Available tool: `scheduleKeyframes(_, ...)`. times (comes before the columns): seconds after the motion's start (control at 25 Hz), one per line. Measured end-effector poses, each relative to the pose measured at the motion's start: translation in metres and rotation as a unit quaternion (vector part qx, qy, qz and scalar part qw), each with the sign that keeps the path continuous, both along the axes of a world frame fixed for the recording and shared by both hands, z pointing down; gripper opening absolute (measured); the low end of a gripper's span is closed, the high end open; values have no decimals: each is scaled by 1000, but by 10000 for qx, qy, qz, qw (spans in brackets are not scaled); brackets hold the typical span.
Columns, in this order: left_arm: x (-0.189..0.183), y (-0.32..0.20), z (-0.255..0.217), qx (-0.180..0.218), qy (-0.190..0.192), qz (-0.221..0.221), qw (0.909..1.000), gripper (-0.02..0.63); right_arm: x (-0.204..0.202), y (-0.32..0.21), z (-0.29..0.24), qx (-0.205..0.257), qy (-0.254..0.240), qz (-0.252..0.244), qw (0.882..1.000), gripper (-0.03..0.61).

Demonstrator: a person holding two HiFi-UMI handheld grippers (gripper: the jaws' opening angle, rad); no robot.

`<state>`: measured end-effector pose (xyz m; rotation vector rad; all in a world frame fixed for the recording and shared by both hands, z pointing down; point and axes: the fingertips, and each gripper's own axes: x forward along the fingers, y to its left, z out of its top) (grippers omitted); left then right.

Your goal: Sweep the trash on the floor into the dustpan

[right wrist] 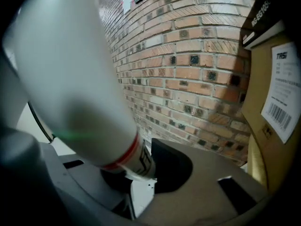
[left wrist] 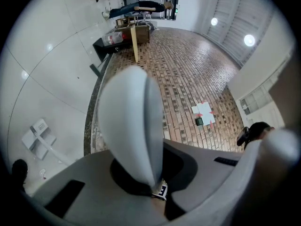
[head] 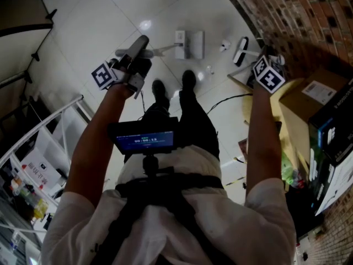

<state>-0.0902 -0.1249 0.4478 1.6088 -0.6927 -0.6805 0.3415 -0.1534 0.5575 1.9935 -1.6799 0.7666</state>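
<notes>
In the head view my left gripper [head: 135,59] is shut on the long grey handle [left wrist: 134,126] of a white dustpan [head: 189,44] that stands on the pale tiled floor ahead of the person's shoes. In the left gripper view that handle fills the gap of the left gripper [left wrist: 157,175]. My right gripper [head: 266,68] is near the brick wall. The right gripper [right wrist: 141,173] is closed around a white broom handle [right wrist: 80,93] with a red band. The dark broom head [head: 241,50] rests on the floor beside the dustpan. Small white scraps of trash [head: 224,46] lie between them.
A curved brick wall [head: 309,21] runs along the right, with cardboard boxes [head: 309,101] and a black box stacked against it. A black cable [head: 229,99] crosses the floor. A white rail and shelf with bottles [head: 33,164] stand at the left.
</notes>
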Motion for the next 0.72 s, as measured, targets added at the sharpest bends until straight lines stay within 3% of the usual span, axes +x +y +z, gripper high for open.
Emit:
scheduleKeyframes(0.48,6,4,4,-59,51,195,9998,0,-83,5,1,39,-162,-575,9982,72)
scheduleKeyframes(0.72,12,6,6,-89,72,284,9995,0,-58,10,4,43,-235,-438,9988,71)
